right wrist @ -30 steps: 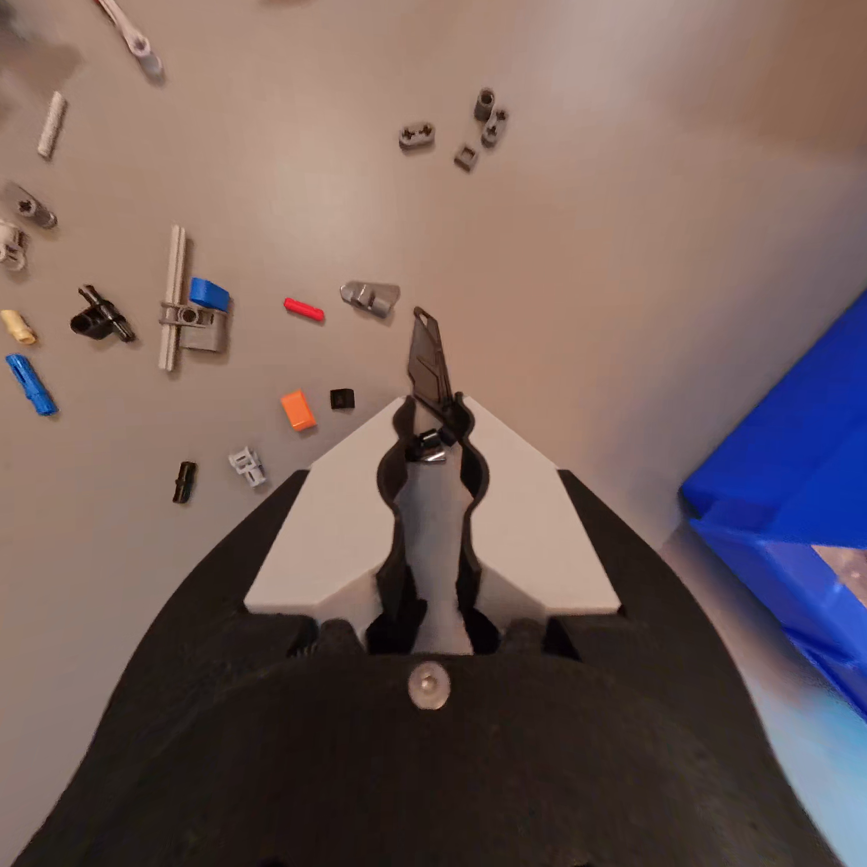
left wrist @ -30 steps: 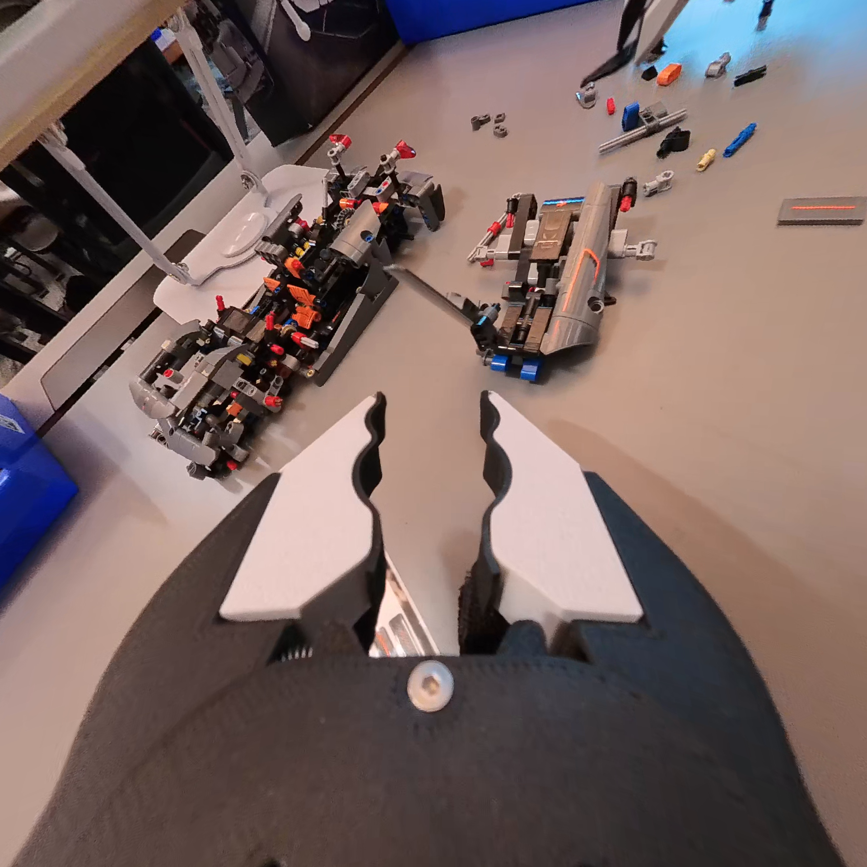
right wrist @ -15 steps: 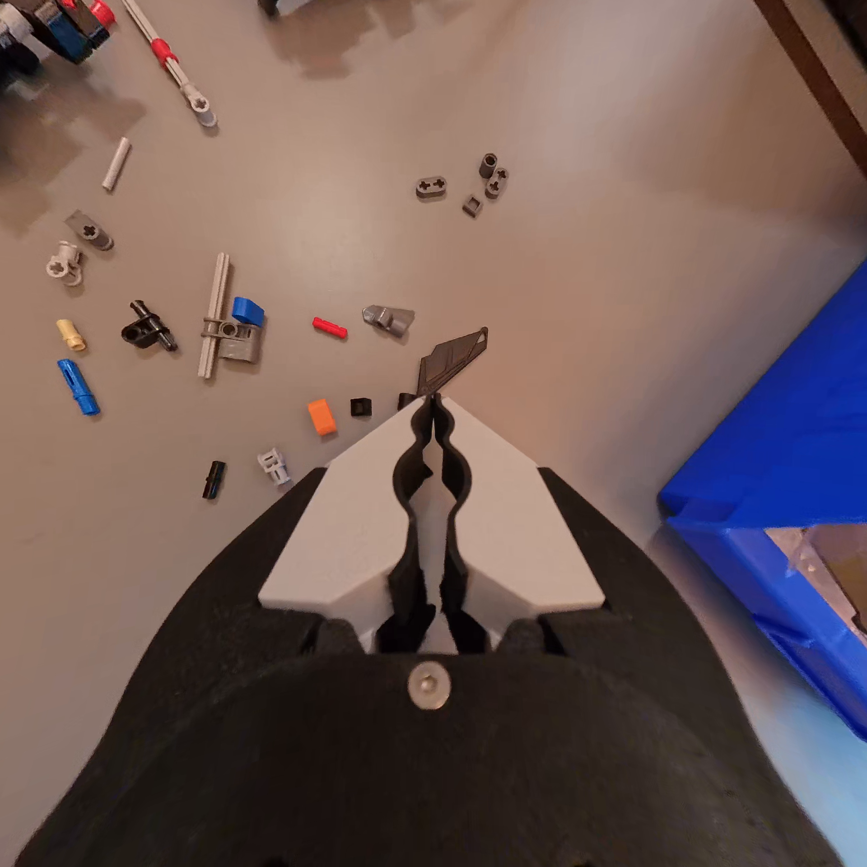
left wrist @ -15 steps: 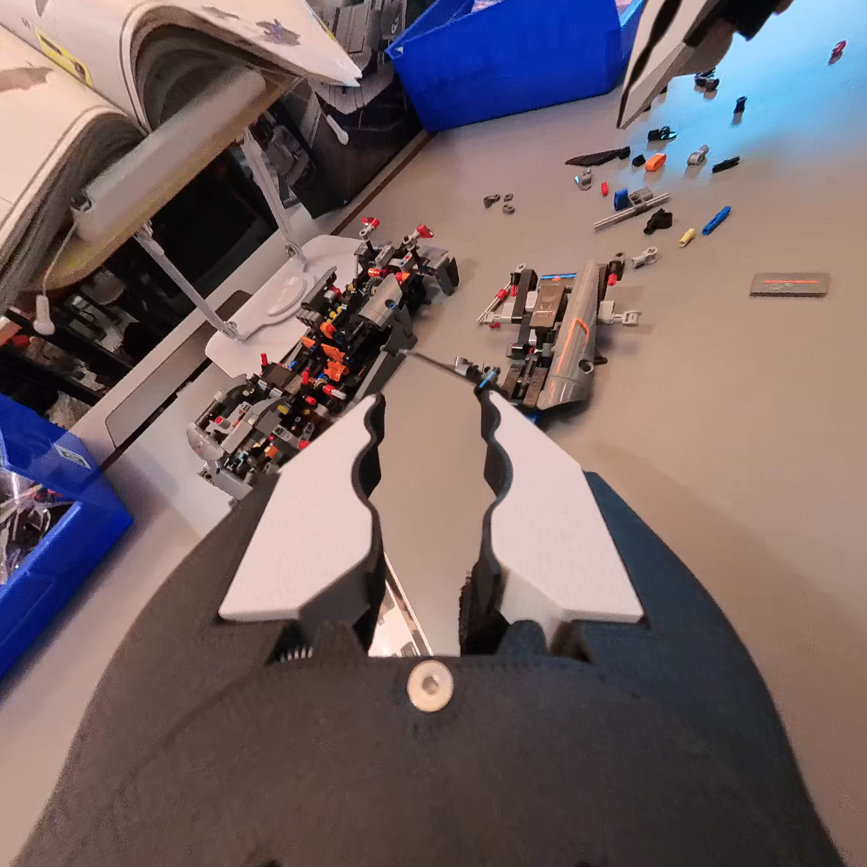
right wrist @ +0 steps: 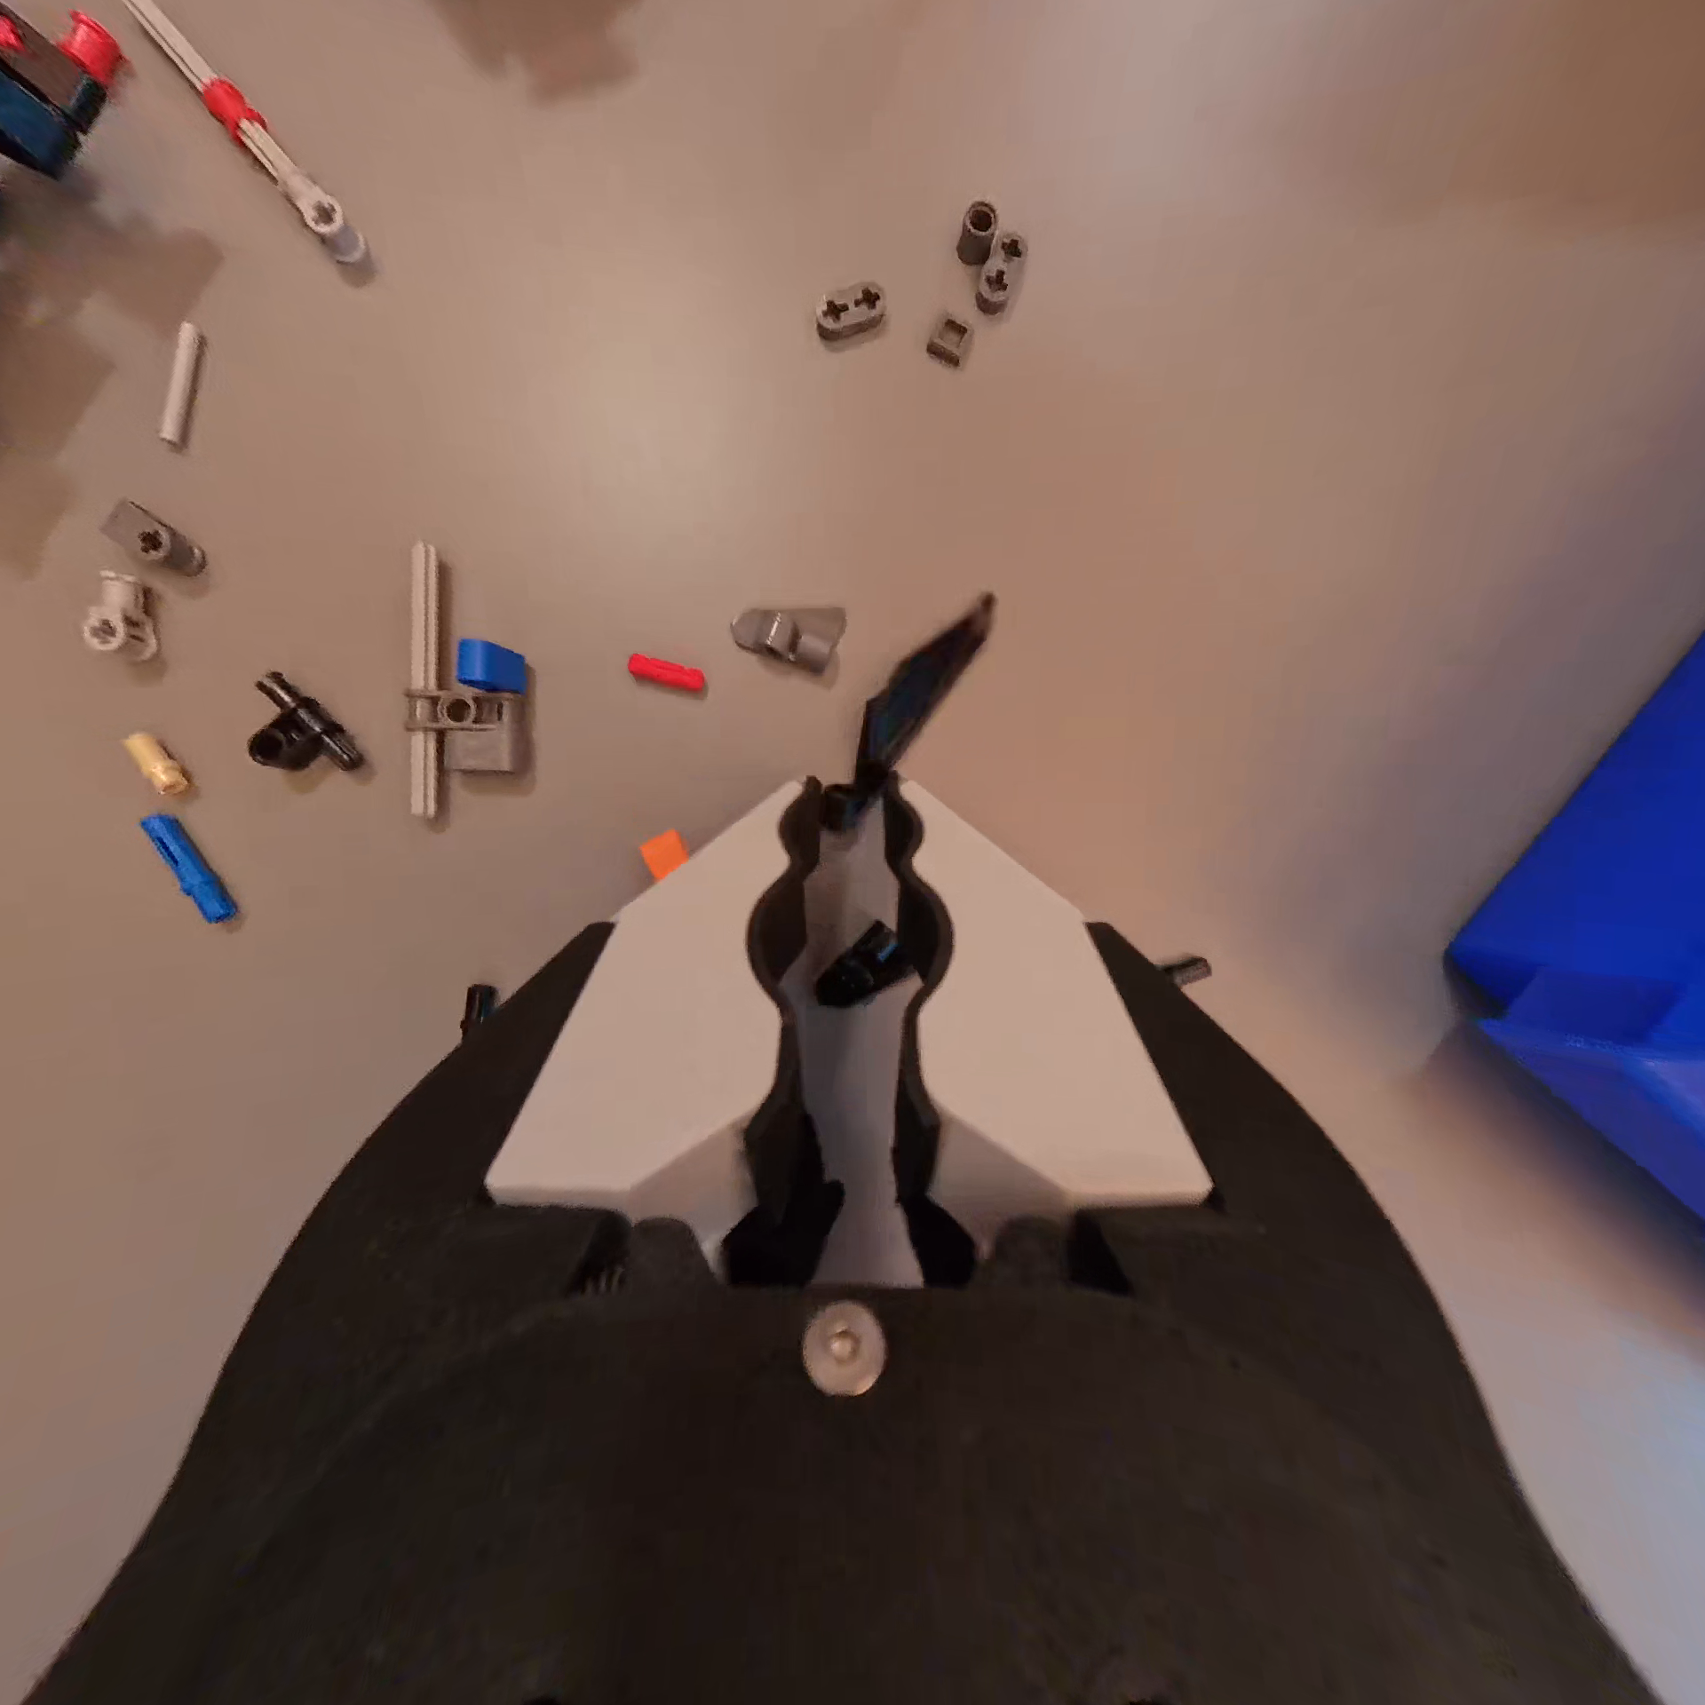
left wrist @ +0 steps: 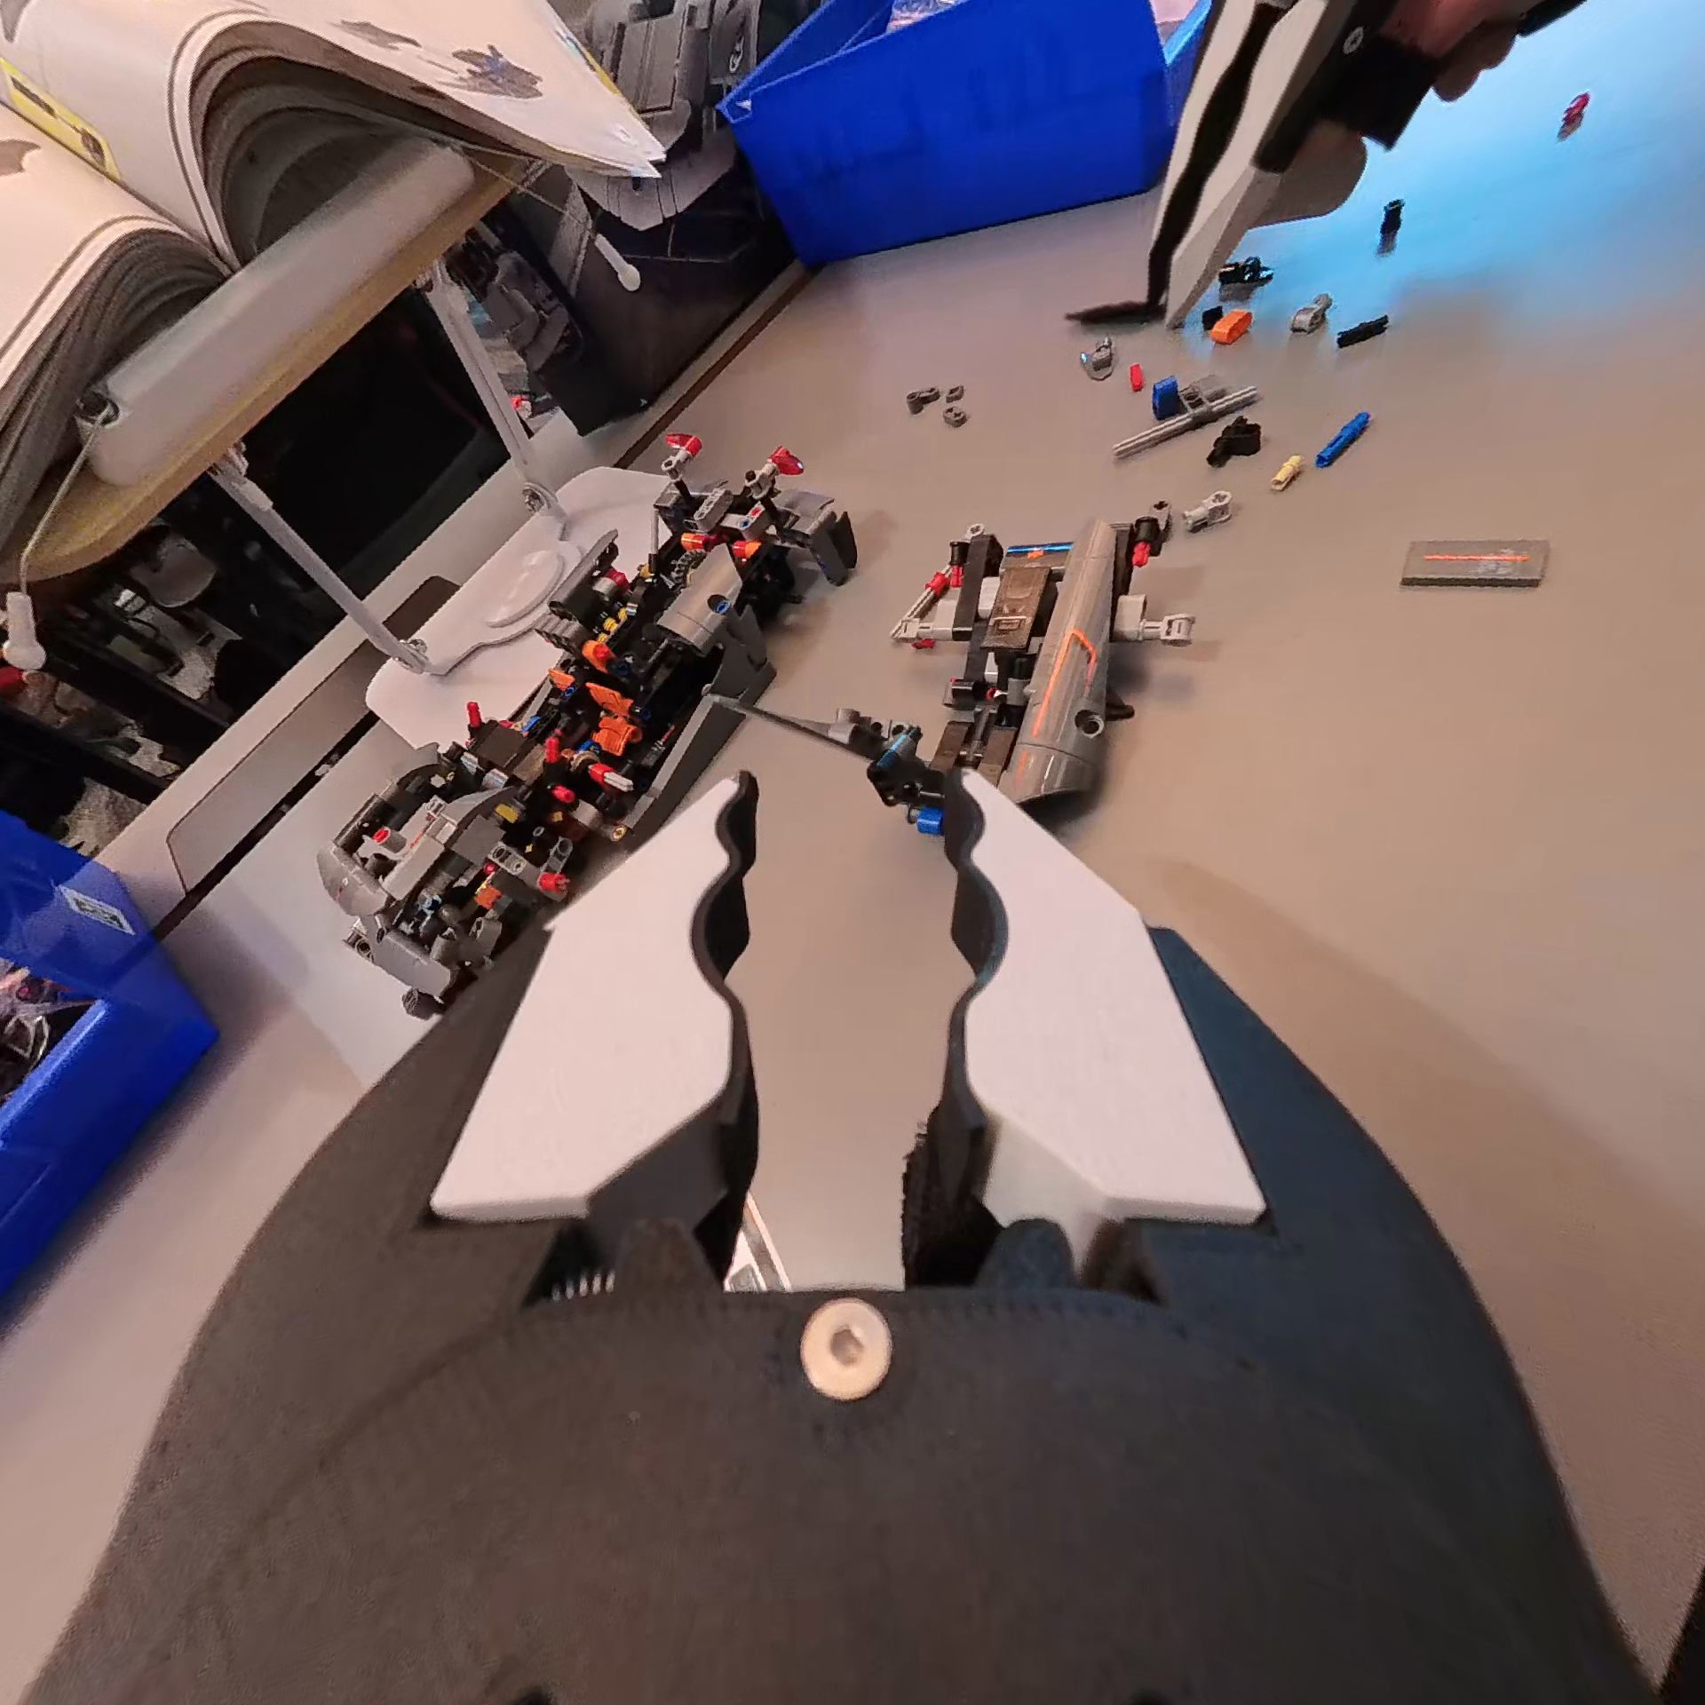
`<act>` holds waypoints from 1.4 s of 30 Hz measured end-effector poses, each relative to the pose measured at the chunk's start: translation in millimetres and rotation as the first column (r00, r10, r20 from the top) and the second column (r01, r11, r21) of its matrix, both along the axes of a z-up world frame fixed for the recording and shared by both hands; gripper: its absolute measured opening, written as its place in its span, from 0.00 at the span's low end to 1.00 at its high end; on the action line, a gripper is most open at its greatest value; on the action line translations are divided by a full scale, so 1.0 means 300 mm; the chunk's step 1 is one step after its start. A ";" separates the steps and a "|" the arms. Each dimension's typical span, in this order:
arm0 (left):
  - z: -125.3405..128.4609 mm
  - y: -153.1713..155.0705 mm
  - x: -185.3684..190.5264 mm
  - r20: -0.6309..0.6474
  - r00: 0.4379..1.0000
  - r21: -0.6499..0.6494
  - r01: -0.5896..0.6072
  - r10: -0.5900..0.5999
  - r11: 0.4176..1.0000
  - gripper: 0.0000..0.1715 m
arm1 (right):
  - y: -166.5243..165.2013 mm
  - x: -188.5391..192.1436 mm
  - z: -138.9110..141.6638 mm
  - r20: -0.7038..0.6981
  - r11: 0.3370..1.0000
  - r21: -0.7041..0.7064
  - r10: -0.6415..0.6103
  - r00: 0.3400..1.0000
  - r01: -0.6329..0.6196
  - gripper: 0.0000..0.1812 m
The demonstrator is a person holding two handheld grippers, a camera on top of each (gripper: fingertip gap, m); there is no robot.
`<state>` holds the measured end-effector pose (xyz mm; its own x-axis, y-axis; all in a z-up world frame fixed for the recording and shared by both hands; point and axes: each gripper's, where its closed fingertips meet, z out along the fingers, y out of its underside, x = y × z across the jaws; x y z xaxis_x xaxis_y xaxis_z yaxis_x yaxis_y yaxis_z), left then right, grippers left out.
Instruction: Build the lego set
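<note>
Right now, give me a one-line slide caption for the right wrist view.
Right gripper pinches a dark wing-shaped piece at its fingertips above loose Lego parts scattered on the grey table.

No lettering can be made out anywhere on the grey table [left wrist: 1384,923]. A white sticker [left wrist: 92,912] printed with a square code pattern sits on the near wall of the blue bin [left wrist: 111,1061] at the left edge, its marks too small to read. At top left, a yellow label [left wrist: 57,120] with dark print shows on the open booklet [left wrist: 277,101], too blurred to read. A dark grey flat tile [left wrist: 1473,563], lying apart on the table's right side, carries a thin orange line and no visible letters.
</note>
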<state>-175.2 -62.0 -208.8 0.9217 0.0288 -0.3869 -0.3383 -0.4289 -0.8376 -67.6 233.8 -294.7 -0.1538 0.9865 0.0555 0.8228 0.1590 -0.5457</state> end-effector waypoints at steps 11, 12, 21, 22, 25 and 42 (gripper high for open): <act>0.036 0.010 0.023 0.001 1.000 0.032 0.018 -0.018 0.999 0.22 | 0.009 -0.001 0.038 -0.086 1.000 -0.010 -0.020 0.996 0.019 0.03; 0.042 0.015 0.030 -0.009 1.000 0.030 0.024 -0.024 0.999 0.22 | 0.006 0.000 0.046 -0.098 1.000 -0.015 -0.016 0.995 0.015 0.03; 0.160 0.091 0.143 0.058 0.993 0.111 0.094 -0.101 0.989 0.23 | -0.161 -0.006 0.289 -0.332 0.993 0.000 0.115 0.936 -0.122 0.03; 0.165 0.105 0.164 0.101 0.987 0.108 0.112 -0.123 0.988 0.23 | -0.200 -0.011 0.323 -0.357 0.988 0.037 0.156 0.921 -0.152 0.03; 0.202 0.141 0.195 0.180 0.973 0.130 0.123 -0.146 0.984 0.24 | -0.334 -0.031 0.409 -0.418 0.964 0.119 0.265 0.869 -0.236 0.03; 0.238 0.223 0.295 -0.322 0.920 0.016 0.241 -0.223 0.970 0.17 | -0.753 -0.001 0.439 -0.323 0.745 0.254 0.666 0.672 -0.617 0.02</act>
<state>-86.6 4.7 -137.5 0.7355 -0.1419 -0.6625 -0.6732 -0.2634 -0.6910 -67.9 8.0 -163.0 -0.6890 0.6344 0.3505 0.2315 0.6509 -0.7230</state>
